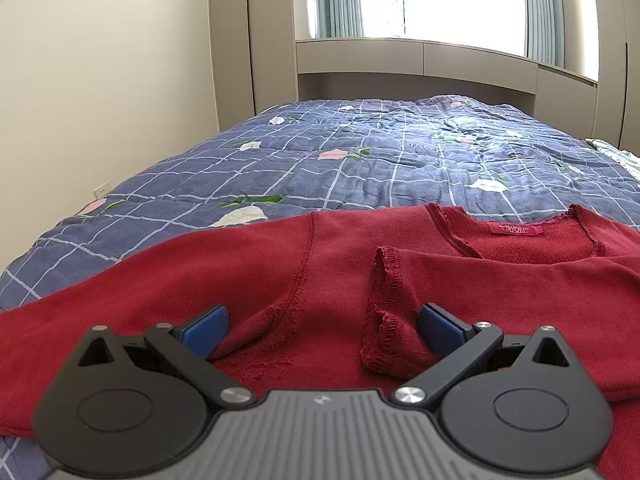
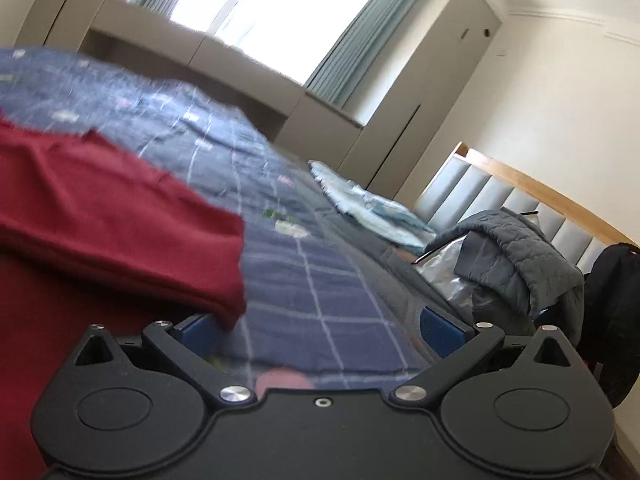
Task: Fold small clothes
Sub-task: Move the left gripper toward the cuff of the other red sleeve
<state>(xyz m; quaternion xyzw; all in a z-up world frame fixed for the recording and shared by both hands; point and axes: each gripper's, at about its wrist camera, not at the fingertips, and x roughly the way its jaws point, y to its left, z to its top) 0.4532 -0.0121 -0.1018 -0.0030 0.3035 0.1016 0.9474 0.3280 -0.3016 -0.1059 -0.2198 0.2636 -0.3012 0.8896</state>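
A small dark red long-sleeved top (image 1: 248, 264) lies on the blue checked floral quilt (image 1: 360, 152), neckline and label (image 1: 516, 231) toward the far right. One sleeve is folded across the chest, its cuff (image 1: 384, 320) between my left fingers. My left gripper (image 1: 324, 330) is open, resting low on the top, blue pads wide apart. In the right wrist view the red top (image 2: 104, 216) fills the left side. My right gripper (image 2: 320, 330) is open over the quilt (image 2: 304, 280), its left pad (image 2: 196, 334) beside the garment's folded edge. That view is blurred.
A light blue folded cloth (image 2: 372, 208) lies further up the bed. A grey quilted jacket (image 2: 520, 256) and a black bag (image 2: 616, 304) sit by the padded headboard (image 2: 500, 196). Cabinets (image 1: 400, 60) and a curtained window stand beyond the bed.
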